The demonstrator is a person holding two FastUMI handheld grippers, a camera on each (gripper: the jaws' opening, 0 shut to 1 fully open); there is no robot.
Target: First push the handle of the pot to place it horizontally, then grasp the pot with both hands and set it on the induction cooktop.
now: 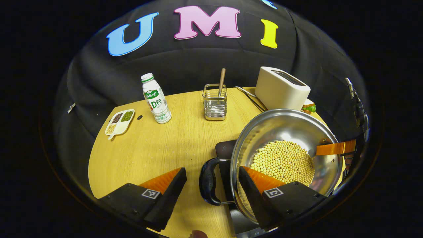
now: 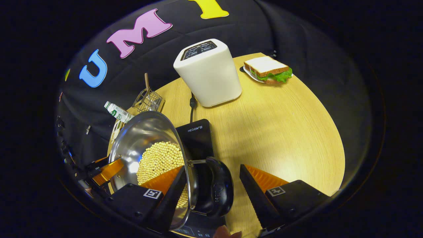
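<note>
Clearly the pot (image 1: 286, 148) is polished steel, round and deep, its inside mirror-bright and its bottom covered with small pale-yellow beans (image 1: 282, 162). It has 2 glossy black loop handles (image 1: 209, 181) on thin wire brackets, 1 on each side. The pot is over the induction cooktop (image 2: 197, 140), a flat black glass slab on the pale wood-grain table (image 2: 281, 132); whether its base rests on the glass or hangs just above it, I cannot tell.

The left gripper (image 1: 211, 185) stands wide, its 2 fingers straddling the near handle and the rim: 1 finger lies inside the pot over the beans, the other outside over the table. Neither presses the pot. The right gripper (image 2: 213, 183) is likewise spread, 1 finger inside the rim, the other out over the table, with the opposite handle between them untouched. In the left gripper view the right gripper's finger reaches in over the far rim.

Behind the pot stands a smooth cream toaster (image 2: 208, 72) with rounded corners, its cord running toward the cooktop. A sandwich (image 2: 269, 69) sits on a small plate beyond it. Farther off are a wire mesh holder (image 1: 215, 105) with a wooden stick, a white plastic bottle (image 1: 156, 98) and a divided dish (image 1: 119, 122) of dried beans.
</note>
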